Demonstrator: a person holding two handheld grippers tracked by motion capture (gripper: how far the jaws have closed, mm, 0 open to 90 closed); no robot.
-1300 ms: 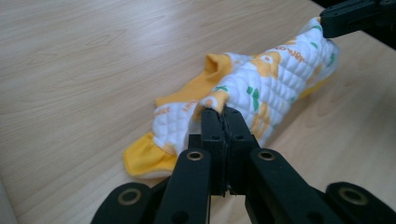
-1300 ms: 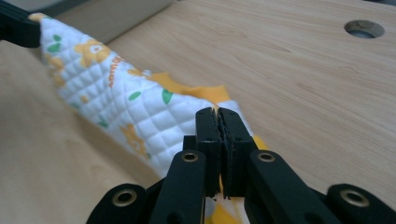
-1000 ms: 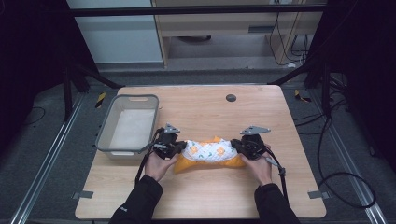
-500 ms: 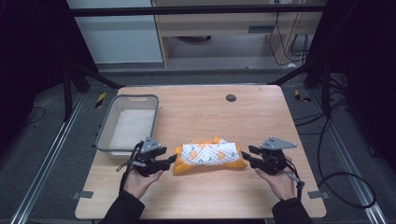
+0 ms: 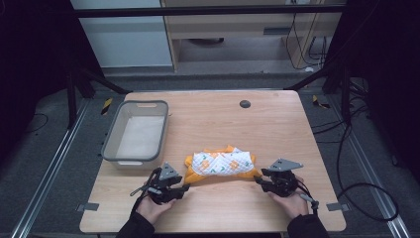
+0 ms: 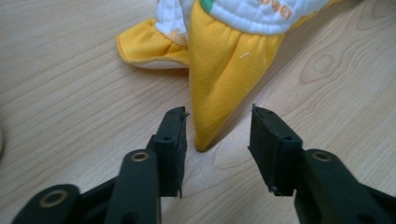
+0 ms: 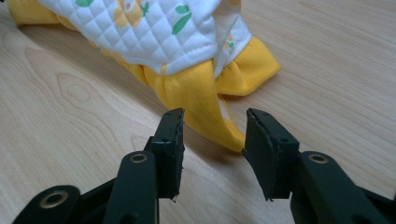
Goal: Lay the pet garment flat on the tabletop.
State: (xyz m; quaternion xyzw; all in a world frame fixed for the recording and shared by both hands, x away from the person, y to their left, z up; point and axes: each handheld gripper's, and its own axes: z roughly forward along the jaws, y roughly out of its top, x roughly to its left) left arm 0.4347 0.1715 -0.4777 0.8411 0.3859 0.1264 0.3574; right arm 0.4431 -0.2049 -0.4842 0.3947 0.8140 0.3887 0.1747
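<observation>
A folded quilted garment (image 5: pixel 220 164), white with a yellow lining, lies on the wooden table (image 5: pixel 277 119) in the high view. My left gripper (image 5: pixel 185 187) is just short of its left end. In the left gripper view the jaws (image 6: pixel 218 116) have just been closing; a pointed yellow corner (image 6: pixel 219 79) reaches in between their tips with a gap on each side. My right gripper (image 5: pixel 257 179) is at the right end. In the right gripper view the gripper (image 7: pixel 214 116) is open, with a yellow corner (image 7: pixel 205 98) lying loose between the tips.
A grey plastic bin (image 5: pixel 111 144) stands at the table's left, behind my left hand. A small black round disc (image 5: pixel 244 103) lies near the far edge. Both hands are close to the near edge of the table.
Both grippers let go of the garment's ends and drew back toward the near edge. The garment stays folded on the table.
</observation>
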